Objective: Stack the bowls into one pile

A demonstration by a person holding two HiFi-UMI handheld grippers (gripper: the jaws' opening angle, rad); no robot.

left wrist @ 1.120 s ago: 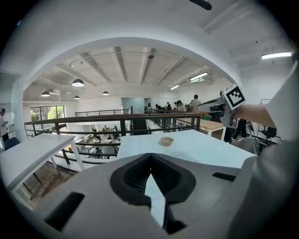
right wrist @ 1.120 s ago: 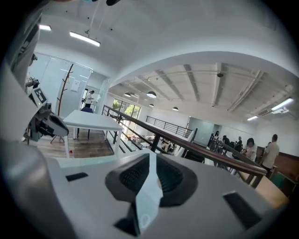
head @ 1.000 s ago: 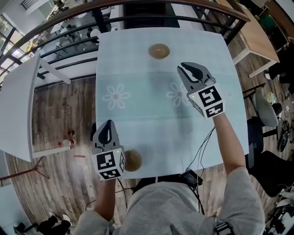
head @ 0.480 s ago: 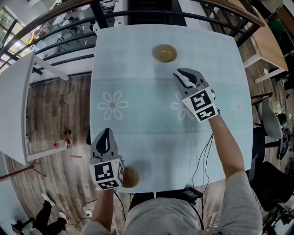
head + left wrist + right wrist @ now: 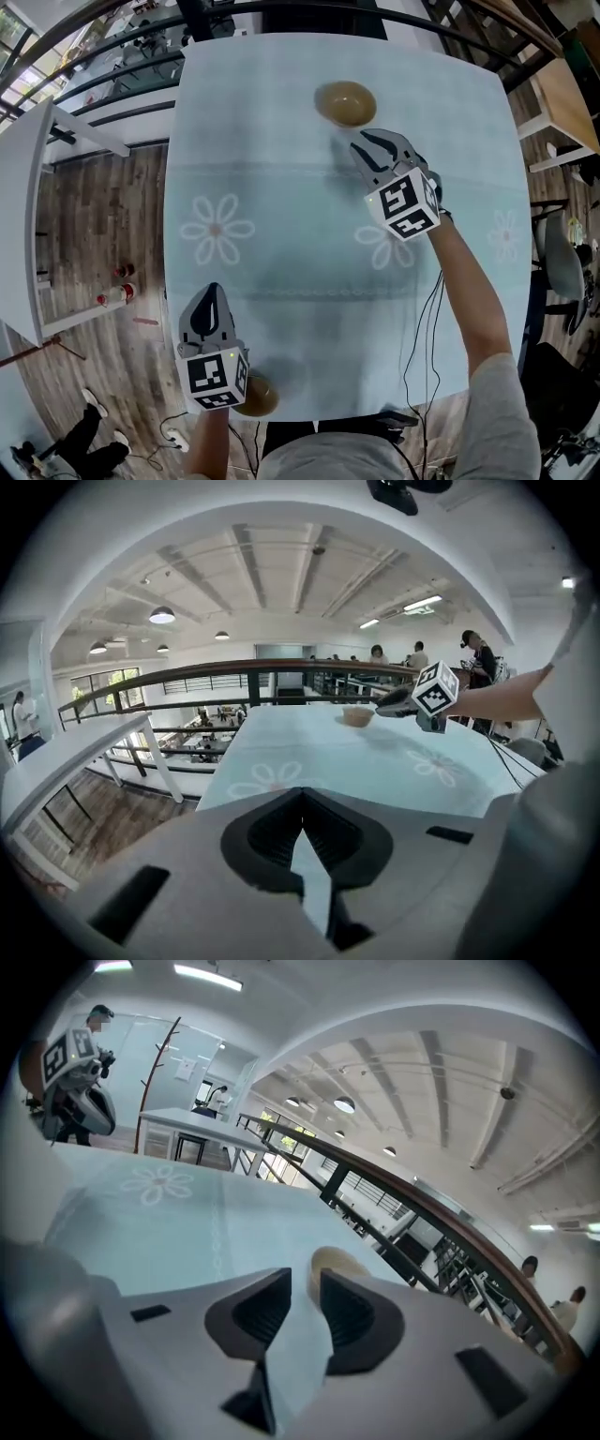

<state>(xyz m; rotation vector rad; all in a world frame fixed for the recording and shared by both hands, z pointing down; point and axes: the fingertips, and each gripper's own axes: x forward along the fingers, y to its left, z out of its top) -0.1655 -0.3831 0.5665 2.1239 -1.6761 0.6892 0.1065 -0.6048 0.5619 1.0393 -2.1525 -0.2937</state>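
Two tan bowls are on the pale blue flowered table (image 5: 281, 187). The far bowl (image 5: 345, 103) (image 5: 357, 716) stands near the back edge. The near bowl (image 5: 257, 398) sits at the front edge, half hidden by my left gripper's marker cube. My right gripper (image 5: 373, 142) (image 5: 305, 1283) (image 5: 389, 705) hovers just short of the far bowl (image 5: 337, 1262). Its jaws have just been opening and stand apart with nothing between them. My left gripper (image 5: 211, 307) (image 5: 302, 803) is at the front left, its tips together and empty, just left of the near bowl.
A white table (image 5: 28, 187) stands to the left over the wooden floor, with bottles (image 5: 112, 295) under it. A dark railing (image 5: 281, 9) runs behind the table. A wooden table (image 5: 562, 103) and a chair (image 5: 553, 253) are at the right. A cable (image 5: 422, 309) hangs at the front right.
My right gripper has come closer to the far bowl and its jaws have spread. My left gripper has sunk toward the front edge beside the near bowl.
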